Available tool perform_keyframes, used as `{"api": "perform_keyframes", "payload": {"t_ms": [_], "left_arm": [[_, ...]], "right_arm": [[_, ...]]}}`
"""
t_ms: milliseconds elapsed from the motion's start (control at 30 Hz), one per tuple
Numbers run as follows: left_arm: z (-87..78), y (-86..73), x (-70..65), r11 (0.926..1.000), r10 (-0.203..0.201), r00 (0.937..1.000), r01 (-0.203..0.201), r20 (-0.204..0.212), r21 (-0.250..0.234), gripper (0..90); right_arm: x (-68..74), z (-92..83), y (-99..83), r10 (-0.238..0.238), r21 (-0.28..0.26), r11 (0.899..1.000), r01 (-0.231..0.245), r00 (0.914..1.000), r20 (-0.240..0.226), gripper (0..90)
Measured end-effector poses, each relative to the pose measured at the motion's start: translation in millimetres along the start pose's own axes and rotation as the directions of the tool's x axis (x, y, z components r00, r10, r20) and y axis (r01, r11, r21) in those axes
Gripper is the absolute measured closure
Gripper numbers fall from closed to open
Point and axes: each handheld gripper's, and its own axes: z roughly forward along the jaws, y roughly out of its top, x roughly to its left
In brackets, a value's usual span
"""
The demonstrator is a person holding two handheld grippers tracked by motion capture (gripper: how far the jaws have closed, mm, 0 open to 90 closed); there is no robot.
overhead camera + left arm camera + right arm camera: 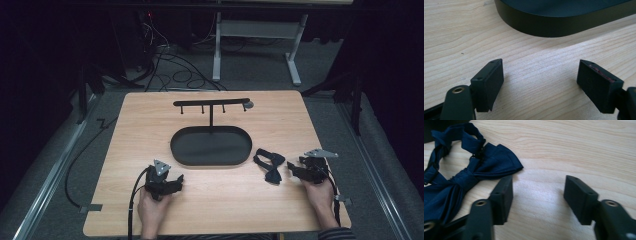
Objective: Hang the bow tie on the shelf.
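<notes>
Beside the bow tie, right tool wide apart, empty, left tool likewise.

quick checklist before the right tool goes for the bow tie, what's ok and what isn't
1. Right tool open: ok, jaws apart with bare wood between them.
2. Bow tie free to take: ok, it lies flat on the table, nothing on it.
3. Right tool lined up on the bow tie: not ok, the fabric sits beside one jaw, not between them.
4. Left tool out of the way: ok, open over bare wood near the oval tray.
5. Tray clear: ok, nothing lies in it.
6. Hooks on the stand free: cannot tell, too small in the high view.
</notes>
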Motion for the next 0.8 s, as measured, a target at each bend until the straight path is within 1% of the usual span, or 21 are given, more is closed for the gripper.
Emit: {"api": "perform_keyframes", "payload": {"t_ms": [33, 100, 167, 333, 400, 433, 467, 533, 800], "left_arm": [[0.0, 0.0, 0.1, 1.0, 0.001, 1.0, -0.001, 0.0, 0.0, 21.9], [0.0, 0.0, 0.0, 1.0, 0.0, 1.0, 0.0, 0.0, 0.0, 21.9], [0.0, 0.0, 0.0, 1.0, 0.0, 1.0, 0.0, 0.0, 0.0, 21.9], [0.0, 0.0, 0.0, 1.0, 0.001, 1.0, -0.001, 0.0, 0.0, 21.9], [0.0, 0.0, 0.0, 1.0, 0.0, 1.0, 0.0, 0.0, 0.0, 21.9], [0.0, 0.0, 0.0, 1.0, 0.0, 1.0, 0.0, 0.0, 0.0, 21.9], [0.0, 0.0, 0.0, 1.0, 0.0, 1.0, 0.0, 0.0, 0.0, 21.9], [0.0, 0.0, 0.0, 1.0, 0.0, 1.0, 0.0, 0.0, 0.0, 21.9], [0.0, 0.0, 0.0, 1.0, 0.0, 1.0, 0.0, 0.0, 0.0, 21.9]], "right_arm": [[-0.6, -1.4, 0.2, 0.008, -0.001, 1.0, -0.008, 1.0, -0.004, 46.5], [-1.1, -4.6, 0.8, 0.028, -0.009, 1.0, -0.028, 0.9991, -0.031, 47.5], [0.6, -8.0, 2.6, 0.019, -0.009, 1.0, -0.019, 0.9992, -0.034, 48.3], [8.7, -15.1, 7.7, -0.003, -0.032, 0.999, 0.001, 0.9979, -0.065, 49.4], [10.9, -15.9, 9.0, -0.004, -0.037, 0.999, 0.001, 0.9973, -0.074, 49.4], [14.7, -17.3, 12.2, -0.016, -0.048, 0.999, 0.012, 0.996, -0.088, 49.3], [14.7, -17.3, 12.2, -0.016, -0.048, 0.999, 0.012, 0.996, -0.088, 49.3], [20.2, -18.9, 17.4, -0.034, -0.061, 0.998, 0.028, 0.9935, -0.108, 49.3], [29.4, -14.9, 26.9, -0.051, -0.065, 0.997, 0.042, 0.988, -0.146, 50.5]]}}
